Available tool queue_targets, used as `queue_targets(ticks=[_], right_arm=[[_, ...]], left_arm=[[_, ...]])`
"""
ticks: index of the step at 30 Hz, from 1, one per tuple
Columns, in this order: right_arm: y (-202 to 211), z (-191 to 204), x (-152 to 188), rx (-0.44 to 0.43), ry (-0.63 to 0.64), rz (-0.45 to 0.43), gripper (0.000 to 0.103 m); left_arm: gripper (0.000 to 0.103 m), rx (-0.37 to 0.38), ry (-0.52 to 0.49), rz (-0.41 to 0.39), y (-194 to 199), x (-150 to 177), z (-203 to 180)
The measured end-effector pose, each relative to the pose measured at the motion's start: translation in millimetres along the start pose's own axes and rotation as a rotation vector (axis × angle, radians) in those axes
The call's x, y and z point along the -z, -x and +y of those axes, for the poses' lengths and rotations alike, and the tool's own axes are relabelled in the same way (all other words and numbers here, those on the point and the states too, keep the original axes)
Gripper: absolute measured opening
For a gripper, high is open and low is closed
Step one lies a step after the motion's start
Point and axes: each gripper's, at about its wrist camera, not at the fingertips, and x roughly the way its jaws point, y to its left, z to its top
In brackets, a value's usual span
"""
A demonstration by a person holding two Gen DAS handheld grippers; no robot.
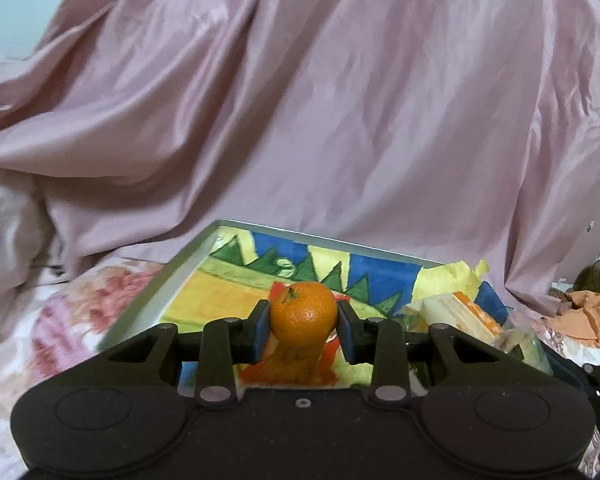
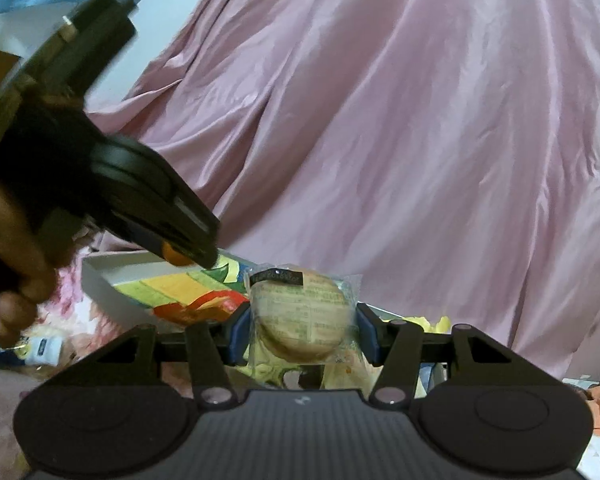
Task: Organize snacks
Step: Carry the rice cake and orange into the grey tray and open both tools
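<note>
Holding a small orange (image 1: 303,312) between its blue pads, the left gripper (image 1: 303,326) hangs over the painted tray (image 1: 140,312). The right gripper (image 2: 303,334) squeezes a wrapped round bun (image 2: 300,316) near the tray's edge. Lower each snack slowly onto a bare spot, apart, then let go gently so the orange cannot roll.

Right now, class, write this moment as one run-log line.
left claw: shut on mandarin | right claw: shut on wrapped bun | both over painted tray
</note>
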Motion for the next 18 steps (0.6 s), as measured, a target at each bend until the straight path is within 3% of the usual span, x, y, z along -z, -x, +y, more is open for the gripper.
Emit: queue_targets(ticks=[7,18], right_arm=[[-28.9,-2.5,10.7,-0.006,-0.008,0.025,0.059],[-53.0,5.4,15.6,-0.023,0.041,0.073,0.063]], left_arm=[[0.037,0.016,-0.042,0.044,-41.7,4.8,-6.6],[0.038,-0.010,0.098,0.100,-59.4,12.7,24.2]])
